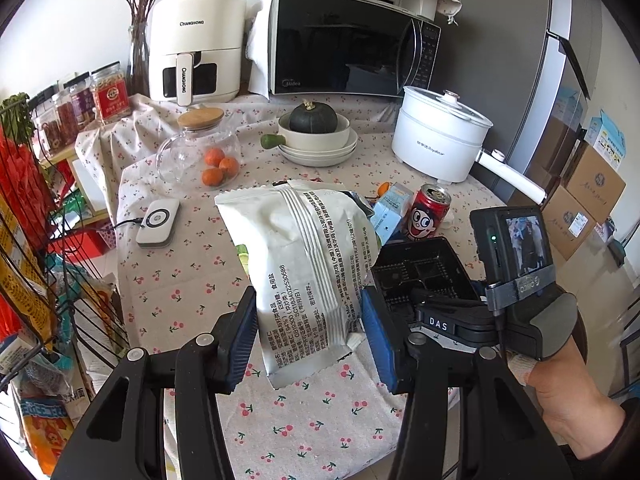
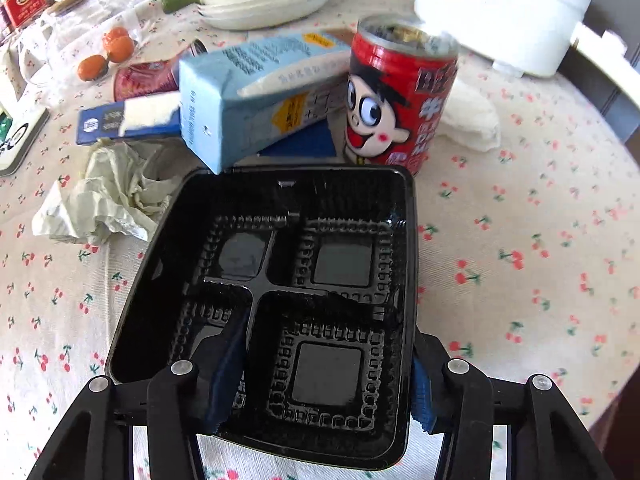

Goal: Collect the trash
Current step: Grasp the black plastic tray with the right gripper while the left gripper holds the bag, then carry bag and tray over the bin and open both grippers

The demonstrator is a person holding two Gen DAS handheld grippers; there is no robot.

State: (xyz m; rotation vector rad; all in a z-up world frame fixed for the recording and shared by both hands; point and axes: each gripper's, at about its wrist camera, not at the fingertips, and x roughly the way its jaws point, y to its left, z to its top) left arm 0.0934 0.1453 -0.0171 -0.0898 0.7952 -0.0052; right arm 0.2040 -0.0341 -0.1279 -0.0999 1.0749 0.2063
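Right wrist view: right gripper [image 2: 320,376] jaws clamp the light, flexible black compartmented plastic tray [image 2: 280,280] by its rim, above the surface; left gripper [image 1: 310,340] jaws pinch a crinkly white snack bag [image 1: 308,264].

- The left tool [image 1: 310,336] points forward and downward, its two blue pads [image 1: 244,340] pressed against the lower sides of a white snack bag [image 1: 296,256].
- The right tool [image 2: 320,384] angles steeply downward, one blue pad [image 2: 226,376] inside a black compartment tray [image 2: 280,280] and the other outside its right wall.
- A bare hand [image 1: 560,396] grips the right tool's handle from below, with a dark sleeve at the wrist.
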